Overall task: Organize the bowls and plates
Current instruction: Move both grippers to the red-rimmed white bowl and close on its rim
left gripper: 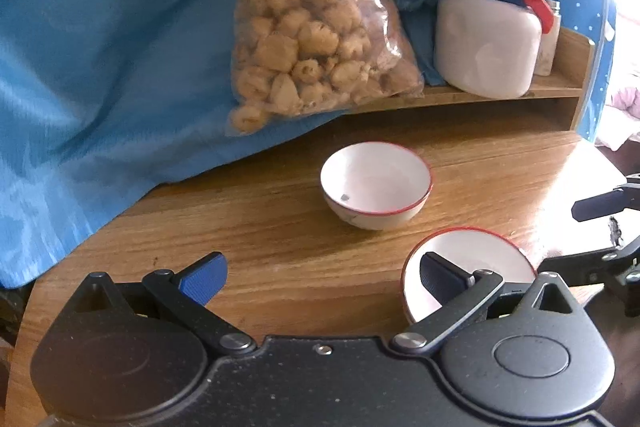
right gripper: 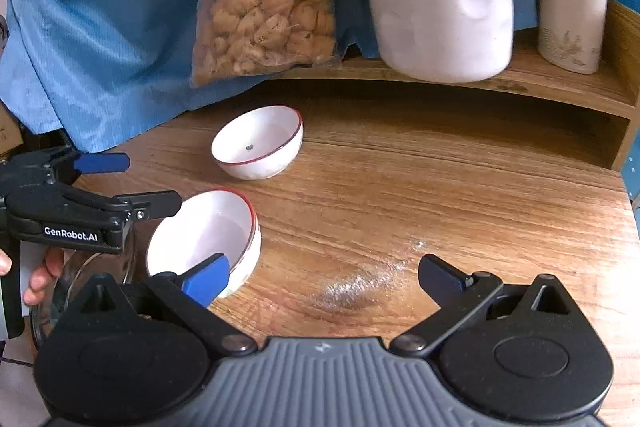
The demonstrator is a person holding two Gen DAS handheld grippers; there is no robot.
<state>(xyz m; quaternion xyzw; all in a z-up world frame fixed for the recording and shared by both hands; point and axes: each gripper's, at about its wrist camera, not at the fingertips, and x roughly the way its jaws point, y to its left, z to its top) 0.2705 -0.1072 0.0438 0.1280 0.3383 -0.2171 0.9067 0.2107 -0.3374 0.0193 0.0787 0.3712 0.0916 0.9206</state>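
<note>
Two white bowls with red rims stand on the wooden table (left gripper: 280, 227). The far bowl (left gripper: 376, 185) shows in the right wrist view too (right gripper: 258, 143). The near bowl (left gripper: 480, 263) lies behind my left gripper's right finger; in the right wrist view it (right gripper: 208, 233) lies behind my right gripper's left finger. My left gripper (left gripper: 320, 275) is open and empty above the table, and it shows at the left of the right wrist view (right gripper: 132, 183). My right gripper (right gripper: 324, 277) is open and empty, and it shows at the right edge of the left wrist view (left gripper: 580, 235).
A clear bag of dried snacks (left gripper: 312, 39) leans on blue cloth (left gripper: 100, 67). A white jug with a blue lid and red clasp (right gripper: 440, 11) and a white tin (right gripper: 570, 15) stand on a wooden shelf (right gripper: 560, 83). A glass dish (right gripper: 68, 283) lies at the left.
</note>
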